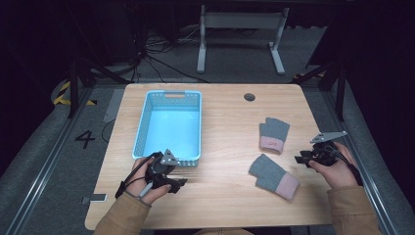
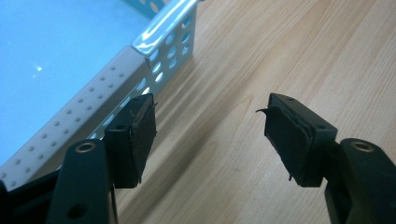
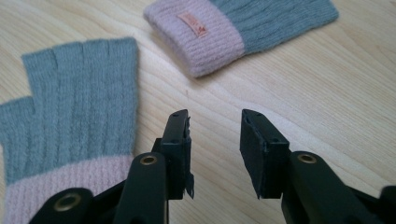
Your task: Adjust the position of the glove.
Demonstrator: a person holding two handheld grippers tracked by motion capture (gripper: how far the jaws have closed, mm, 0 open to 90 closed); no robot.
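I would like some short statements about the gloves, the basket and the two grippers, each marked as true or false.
1. Both gloves lie inside the blue basket. False: the near glove and the far glove lie on the table, to the right of the basket, which has nothing in it.
2. The right gripper is open, with nothing between its jaws. True.
3. The left gripper is shut on the basket rim. False: it is open over bare wood beside the basket.
4. Each glove is grey with a pink cuff. True.
5. The two gloves lie one on top of the other. False: they lie apart.
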